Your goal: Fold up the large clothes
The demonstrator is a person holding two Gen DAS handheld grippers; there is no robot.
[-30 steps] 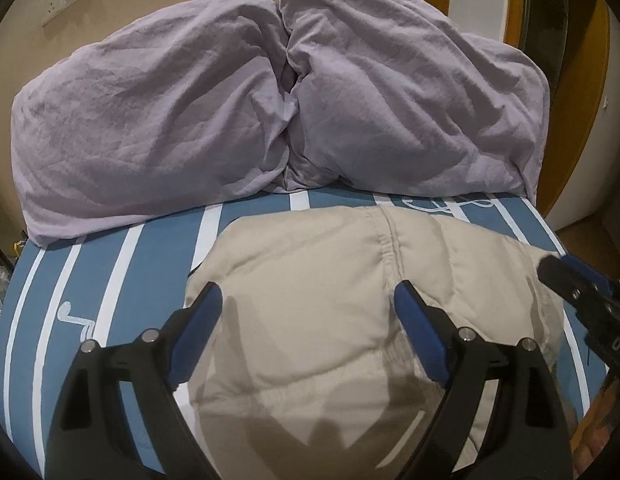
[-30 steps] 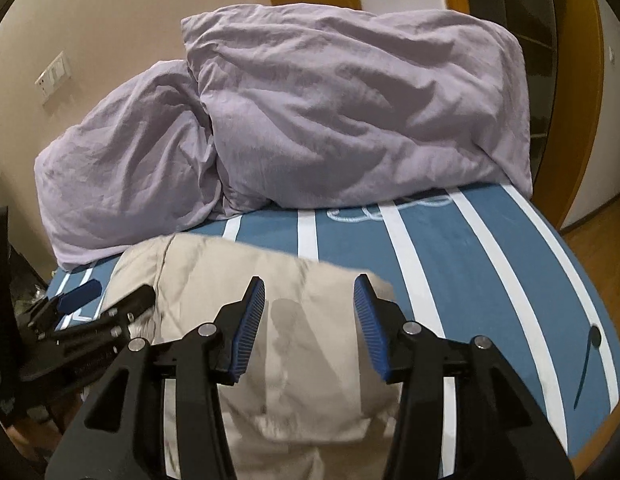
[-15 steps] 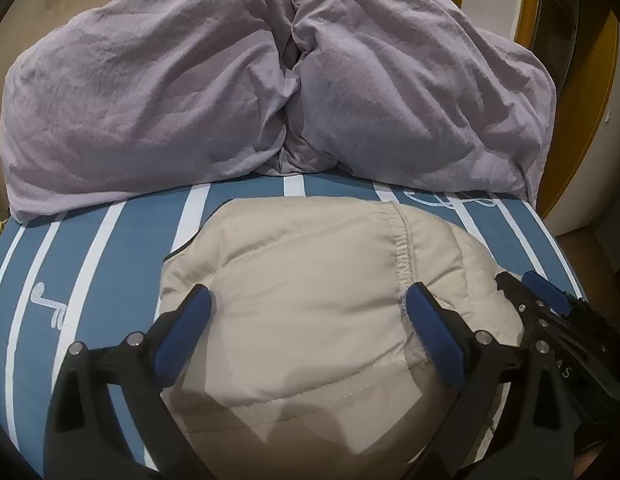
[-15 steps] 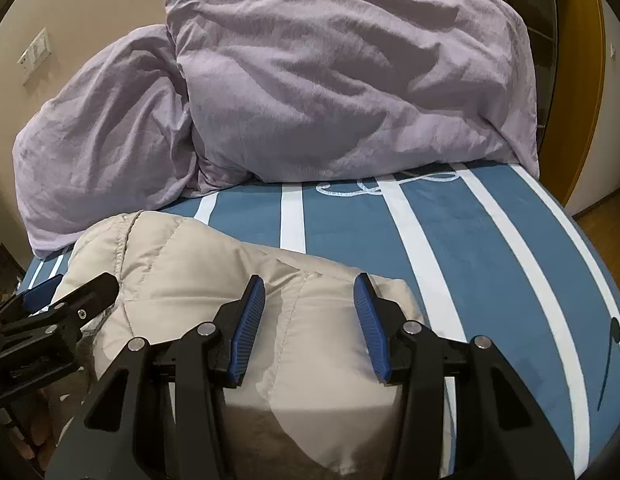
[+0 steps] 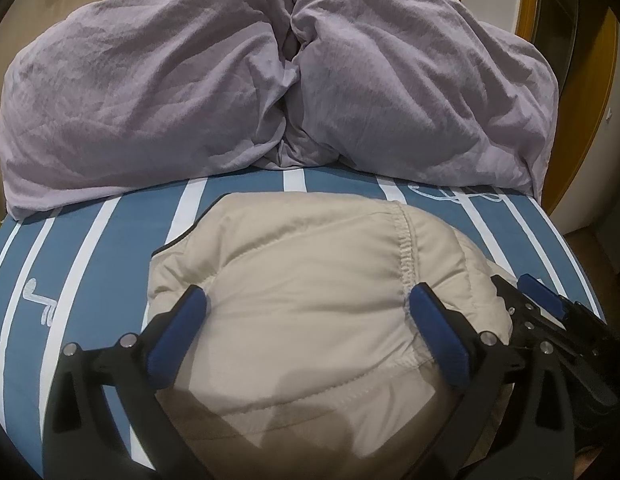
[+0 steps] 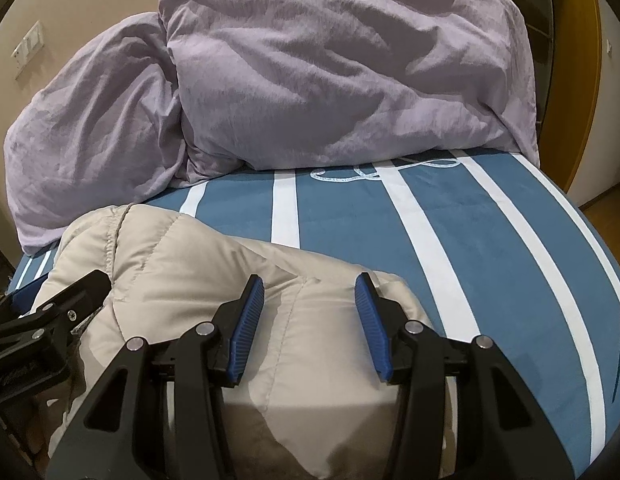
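- Beige padded jacket: lies bunched in a rounded, folded mound on the bed, close to its near edge; stitched seams run across the quilted panels.
- Left tongs: blue-padded fingers spread wide, one on each side of the jacket's top panel, low over the fabric; whether the pads touch the cloth cannot be told. Nothing is pinched between them.
- Right tongs: blue ribbed fingers parted, poised over the jacket's right-hand portion, just above a vertical seam; no fabric is gripped.
- In the left wrist view the right tongs show at the jacket's right side; in the right wrist view the left tongs show at its left side.
- Bed sheet: blue with white stripes running from near edge to far edge, plus a white looped motif near the far edge.
- Lilac duvet: two crumpled heaps piled along the bed's far edge, well behind the jacket and not touching it.
- Wall socket plate: on the beige wall, beyond the far left corner.
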